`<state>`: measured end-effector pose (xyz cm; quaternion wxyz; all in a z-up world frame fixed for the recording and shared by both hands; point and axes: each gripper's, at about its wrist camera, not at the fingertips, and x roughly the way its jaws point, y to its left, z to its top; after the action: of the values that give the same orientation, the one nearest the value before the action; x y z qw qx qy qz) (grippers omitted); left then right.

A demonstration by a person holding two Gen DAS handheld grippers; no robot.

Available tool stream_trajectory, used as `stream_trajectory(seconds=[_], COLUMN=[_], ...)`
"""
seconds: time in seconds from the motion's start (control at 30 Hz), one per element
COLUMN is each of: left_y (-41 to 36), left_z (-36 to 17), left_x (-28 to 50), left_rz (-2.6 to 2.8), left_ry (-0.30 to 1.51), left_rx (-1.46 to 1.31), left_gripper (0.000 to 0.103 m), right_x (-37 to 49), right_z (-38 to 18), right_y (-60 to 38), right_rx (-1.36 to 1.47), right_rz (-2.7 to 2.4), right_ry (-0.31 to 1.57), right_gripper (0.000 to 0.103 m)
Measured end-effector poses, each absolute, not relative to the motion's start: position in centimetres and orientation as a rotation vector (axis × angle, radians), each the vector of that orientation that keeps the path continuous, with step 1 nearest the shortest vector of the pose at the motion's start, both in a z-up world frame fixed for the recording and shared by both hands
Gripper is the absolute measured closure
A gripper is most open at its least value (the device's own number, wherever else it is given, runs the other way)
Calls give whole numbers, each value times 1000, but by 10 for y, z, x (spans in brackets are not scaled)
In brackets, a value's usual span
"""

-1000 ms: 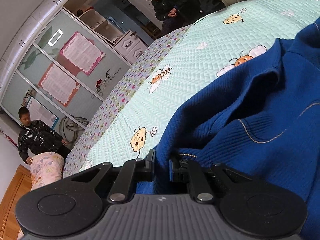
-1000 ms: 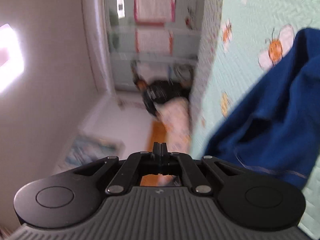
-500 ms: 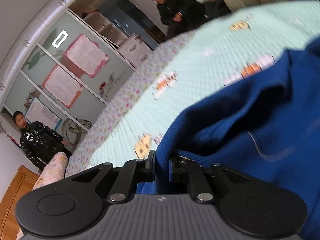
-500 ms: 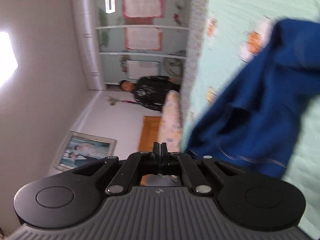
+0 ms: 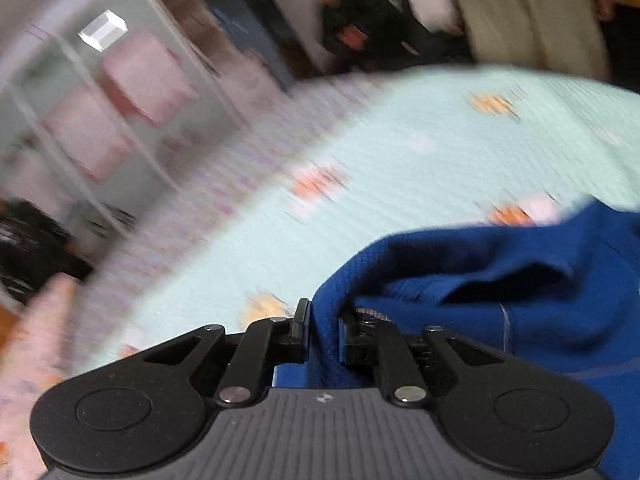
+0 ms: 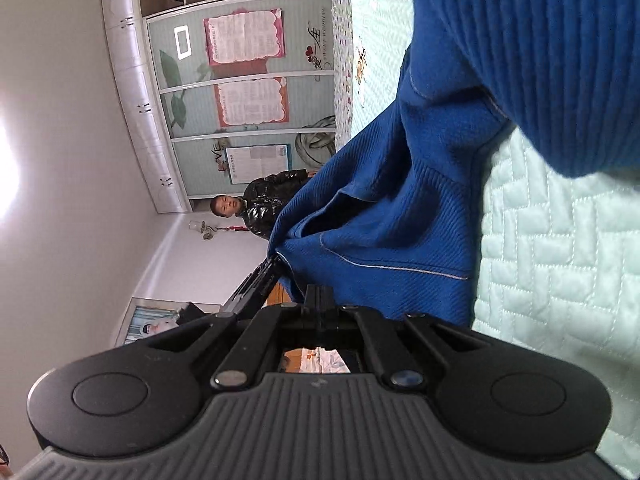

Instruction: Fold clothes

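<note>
L gripper (image 5: 324, 322) is clamped on a fold of the blue sweater (image 5: 520, 292): the knit edge runs up btwn its two fingers (image 5: 301, 320) and both pads press on it. From the jaws the sweater bunches out to the right and ahead, w/ a dark hollow of cloth just beyond the right finger. Past the jaws and to their left lies the mint quilted bedspread (image 5: 400, 160) w/ orange bee prints; that view is smeared w/ blur.

R gripper (image 6: 319, 300) is pinched fully closed, fingers touching each other, nothing btwn them. Its view is rolled sideways. The sweater (image 6: 400, 216) hangs just ahead of the closed tips and to their right, draped over the bedspread (image 6: 560, 260), and a ribbed part of it fills the upper right, very close to the lens. Whether the tips touch the cloth, can't tell. A thin pale seam line crosses the sweater right above the tips.

Ahead-left of the R jaws, a person in a shiny black jacket (image 6: 268, 200) stands by a wardrobe (image 6: 248, 92) w/ pink-framed sheets on its doors. Beyond the far bed edge in the L view, blurred figures.
</note>
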<state>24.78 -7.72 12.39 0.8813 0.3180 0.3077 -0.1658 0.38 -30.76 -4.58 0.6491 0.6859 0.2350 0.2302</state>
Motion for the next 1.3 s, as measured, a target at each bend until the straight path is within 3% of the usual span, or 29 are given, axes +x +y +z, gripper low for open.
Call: stream_trajectory(seconds=[0.13, 0.4, 0.63, 0.73, 0.77, 0.9, 1.03, 1.2, 1.23, 1.27, 1.3], left_y=[-81, -44, -40, -40, -38, -29, -48, -89, -96, -102, -106], left_z=[102, 118, 114, 115, 117, 137, 147, 127, 119, 111, 105], left_x=[257, 269, 270, 268, 266, 251, 247, 261, 264, 267, 270], left_rz=[-323, -453, -472, -435, -423, -451, -459, -433, -422, -421, -427], left_ry=[717, 832, 870, 884, 890, 838, 786, 812, 825, 846, 871], left_rx=[755, 369, 310, 338, 341, 299, 349, 514, 564, 609, 631], left_gripper=[89, 84, 78, 56, 42, 35, 22, 27, 39, 60, 72], right_x=[-3, -4, -4, -5, -5, -5, -4, -4, -4, -5, -5], right_z=[-56, -57, -55, -54, -55, -53, -55, -57, -57, -57, -58], right_y=[-307, -303, -300, -300, -301, -301, -298, -292, -292, -294, -295], right_rx=[1568, 1539, 1535, 1537, 1539, 1543, 1546, 1545, 1546, 1548, 1549], right_rz=[515, 518, 515, 507, 505, 501, 504, 510, 508, 504, 500], right_ry=[544, 569, 578, 587, 587, 582, 591, 608, 606, 601, 596], right_gripper=[102, 101, 99, 99, 99, 99, 99, 98, 98, 98, 98])
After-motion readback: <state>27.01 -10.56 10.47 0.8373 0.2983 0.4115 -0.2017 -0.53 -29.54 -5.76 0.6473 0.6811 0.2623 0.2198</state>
